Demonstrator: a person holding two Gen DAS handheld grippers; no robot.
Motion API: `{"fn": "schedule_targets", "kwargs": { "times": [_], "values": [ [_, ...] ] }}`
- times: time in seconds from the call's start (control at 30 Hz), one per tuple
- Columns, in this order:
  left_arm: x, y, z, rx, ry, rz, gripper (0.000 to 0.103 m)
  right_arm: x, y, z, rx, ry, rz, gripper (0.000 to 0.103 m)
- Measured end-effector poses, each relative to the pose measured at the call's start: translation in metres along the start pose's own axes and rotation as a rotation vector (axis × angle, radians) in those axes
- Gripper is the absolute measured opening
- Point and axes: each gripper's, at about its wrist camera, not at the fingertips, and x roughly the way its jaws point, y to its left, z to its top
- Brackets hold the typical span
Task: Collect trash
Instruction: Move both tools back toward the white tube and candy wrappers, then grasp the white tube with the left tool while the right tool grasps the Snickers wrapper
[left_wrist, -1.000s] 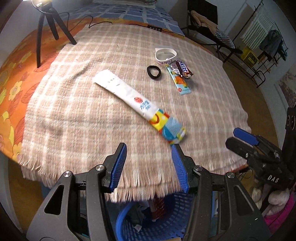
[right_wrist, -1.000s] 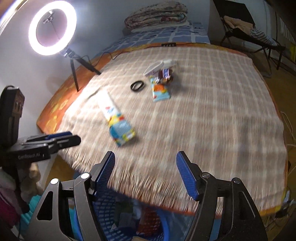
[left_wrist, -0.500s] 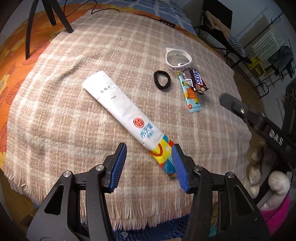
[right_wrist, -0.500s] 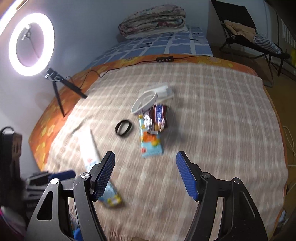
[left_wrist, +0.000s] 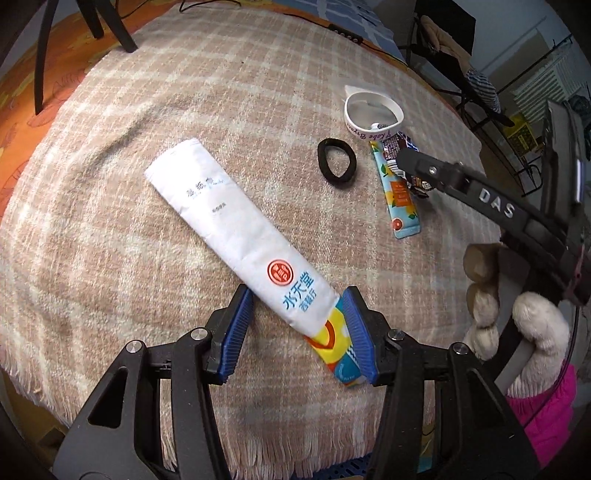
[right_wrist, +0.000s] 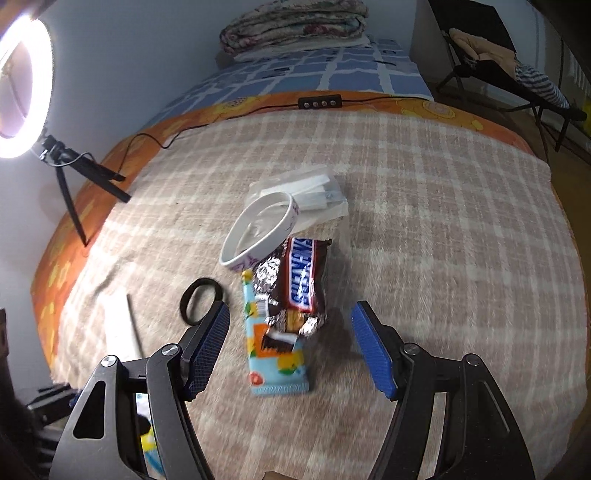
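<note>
A long white wrapper (left_wrist: 240, 236) with a colourful end lies on the checked blanket (left_wrist: 110, 240). My left gripper (left_wrist: 297, 330) is open, its blue pads on either side of the wrapper's colourful end. My right gripper (right_wrist: 291, 347) is open over a light blue snack packet (right_wrist: 275, 354) and a torn Snickers wrapper (right_wrist: 299, 284) lying across it. In the left wrist view the blue packet (left_wrist: 400, 199) sits under the right gripper's finger (left_wrist: 461, 184). The white wrapper's far end (right_wrist: 120, 328) shows at the left of the right wrist view.
A black hair tie (left_wrist: 336, 160) and a white wristband (left_wrist: 373, 114) lie near the packets, and a clear plastic bag (right_wrist: 310, 199) sits behind the wristband. A ring light on a tripod (right_wrist: 22, 88) stands at the left. A blue basket rim (left_wrist: 325, 470) shows below the blanket edge.
Both grippers have moved forward over the blanket. The left one now straddles the white wrapper's end, and the right one has come up to the blue packet and Snickers wrapper.
</note>
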Motion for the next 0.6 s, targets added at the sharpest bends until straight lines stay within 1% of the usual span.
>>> {"fn": "schedule_targets", "kwargs": {
  "times": [0.23, 0.3, 0.5, 0.6],
  "values": [
    [0.006, -0.006, 0.009, 0.027, -0.017, 0.021, 0.051, 0.016, -0.004, 0.010, 0.013, -0.002, 0.002, 0.068],
    [0.008, -0.007, 0.011, 0.038, -0.025, 0.036, 0.043, 0.020, -0.004, 0.013, 0.015, -0.003, 0.010, 0.068],
    [0.007, 0.000, 0.015, 0.034, -0.030, 0.036, 0.029, 0.029, -0.002, 0.018, -0.001, -0.004, 0.005, 0.068],
    [0.006, 0.000, 0.014, 0.038, -0.033, 0.034, 0.024, 0.032, -0.001, 0.018, -0.007, -0.001, 0.003, 0.060]
  ]
}}
